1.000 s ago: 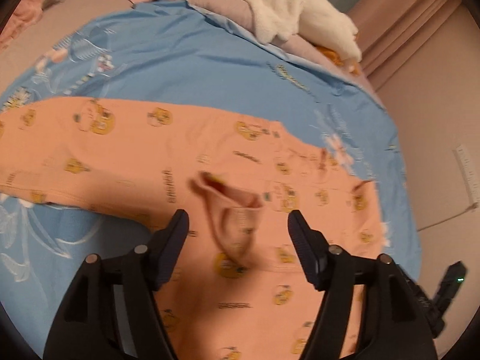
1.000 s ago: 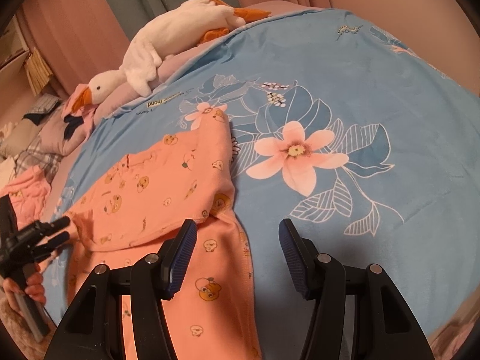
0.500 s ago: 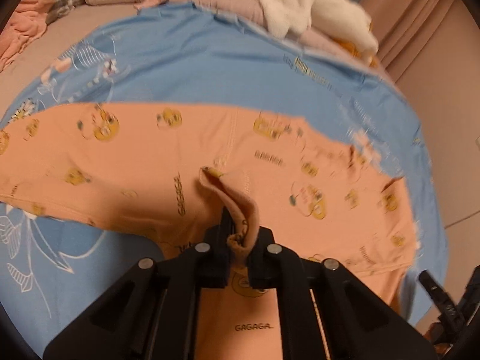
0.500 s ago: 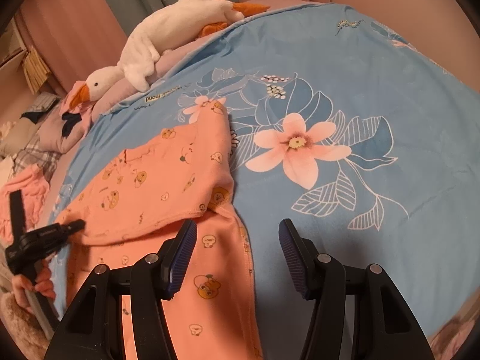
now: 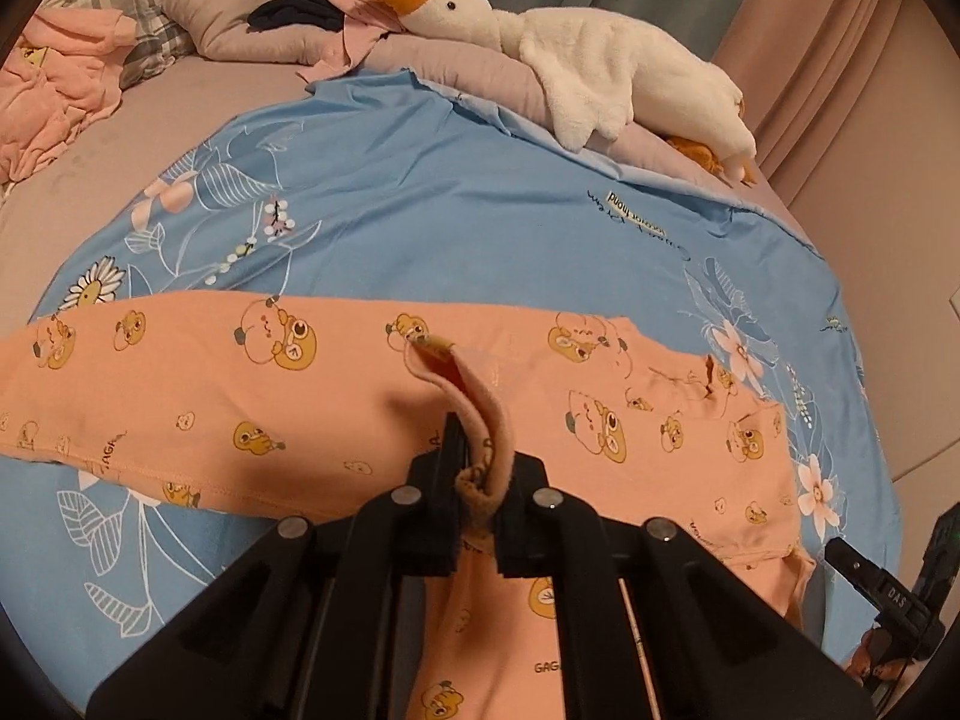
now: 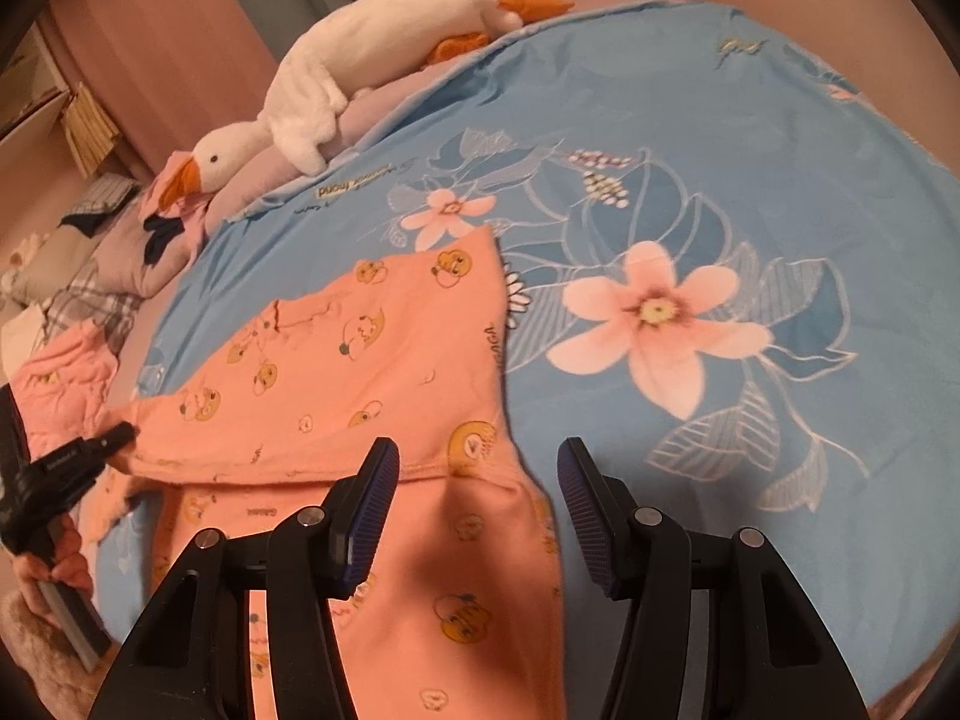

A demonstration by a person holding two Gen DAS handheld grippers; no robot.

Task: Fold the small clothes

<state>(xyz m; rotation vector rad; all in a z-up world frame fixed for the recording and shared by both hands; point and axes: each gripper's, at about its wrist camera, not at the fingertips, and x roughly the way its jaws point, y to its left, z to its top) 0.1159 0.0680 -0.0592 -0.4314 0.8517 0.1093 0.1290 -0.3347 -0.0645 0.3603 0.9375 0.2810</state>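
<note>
Left gripper point(image 5: 477, 495) is pinching a raised fold of the garment point(image 5: 336, 414) | right gripper point(image 6: 477, 519) is hovering spread over the garment's near right part | garment is lying flat across the blue sheet point(image 5: 420, 192) | plush goose point(image 5: 576, 54) is resting along the sheet's far edge.

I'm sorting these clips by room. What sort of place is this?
Most likely a bedroom. The orange clothes lie spread on a bed with a blue flowered sheet, a pillow and a plush goose sit at its far edge, and curtains hang behind.
</note>
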